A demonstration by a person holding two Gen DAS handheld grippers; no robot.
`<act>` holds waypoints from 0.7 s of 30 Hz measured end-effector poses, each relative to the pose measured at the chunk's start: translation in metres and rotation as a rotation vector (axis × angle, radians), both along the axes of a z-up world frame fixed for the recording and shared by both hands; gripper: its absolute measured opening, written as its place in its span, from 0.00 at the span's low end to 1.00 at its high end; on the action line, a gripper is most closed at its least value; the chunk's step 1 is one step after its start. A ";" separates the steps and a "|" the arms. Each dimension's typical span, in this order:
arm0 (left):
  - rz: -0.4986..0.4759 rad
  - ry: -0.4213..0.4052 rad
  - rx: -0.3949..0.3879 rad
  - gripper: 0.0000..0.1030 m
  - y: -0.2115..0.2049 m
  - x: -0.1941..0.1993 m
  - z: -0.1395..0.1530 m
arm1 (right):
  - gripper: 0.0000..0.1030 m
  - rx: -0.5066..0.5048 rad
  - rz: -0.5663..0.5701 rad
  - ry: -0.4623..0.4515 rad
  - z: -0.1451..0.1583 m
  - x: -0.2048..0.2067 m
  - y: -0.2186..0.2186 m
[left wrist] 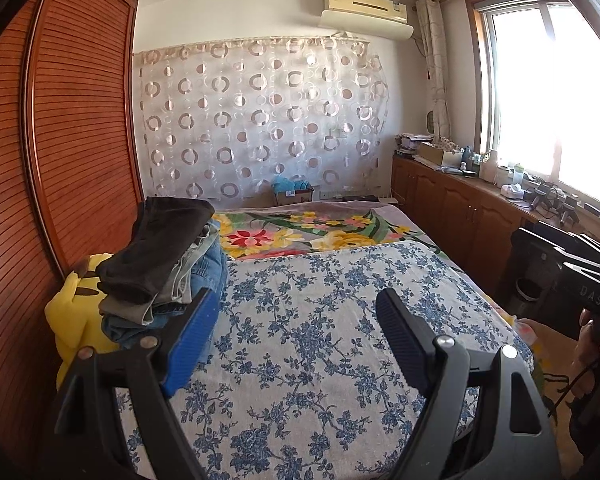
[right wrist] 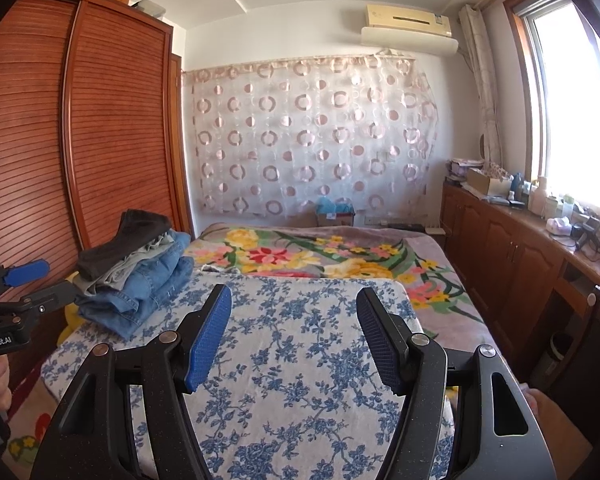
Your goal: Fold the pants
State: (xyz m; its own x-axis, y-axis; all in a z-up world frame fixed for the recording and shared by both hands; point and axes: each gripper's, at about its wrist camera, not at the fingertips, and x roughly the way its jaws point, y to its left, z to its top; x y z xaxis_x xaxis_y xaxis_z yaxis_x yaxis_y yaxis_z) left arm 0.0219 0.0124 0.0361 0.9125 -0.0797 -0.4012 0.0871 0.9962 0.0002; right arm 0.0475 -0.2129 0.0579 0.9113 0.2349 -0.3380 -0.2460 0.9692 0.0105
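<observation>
A stack of folded pants [left wrist: 162,264] lies at the left edge of the bed, dark brown pair on top, grey and blue denim pairs beneath; it also shows in the right wrist view [right wrist: 136,276]. My left gripper [left wrist: 296,304] is open and empty, held above the blue-flowered sheet [left wrist: 320,340], just right of the stack. My right gripper [right wrist: 294,304] is open and empty above the same sheet [right wrist: 300,360], with the stack to its left. The left gripper also shows at the left edge of the right wrist view [right wrist: 40,284].
A yellow plush toy [left wrist: 76,320] sits under the stack beside the slatted wooden wardrobe [left wrist: 60,160]. A flowered blanket [left wrist: 320,232] covers the far half of the bed. Wooden cabinets [left wrist: 460,208] with clutter run along the right wall under the window.
</observation>
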 end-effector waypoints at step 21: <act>0.000 -0.001 0.000 0.79 0.001 0.000 0.000 | 0.65 0.001 -0.004 0.006 -0.006 -0.003 0.001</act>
State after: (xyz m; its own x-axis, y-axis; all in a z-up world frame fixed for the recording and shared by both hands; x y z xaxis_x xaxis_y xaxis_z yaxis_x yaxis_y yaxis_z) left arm 0.0224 0.0133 0.0357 0.9131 -0.0799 -0.3999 0.0871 0.9962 -0.0002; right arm 0.0450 -0.2115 0.0515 0.9101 0.2316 -0.3435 -0.2419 0.9702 0.0130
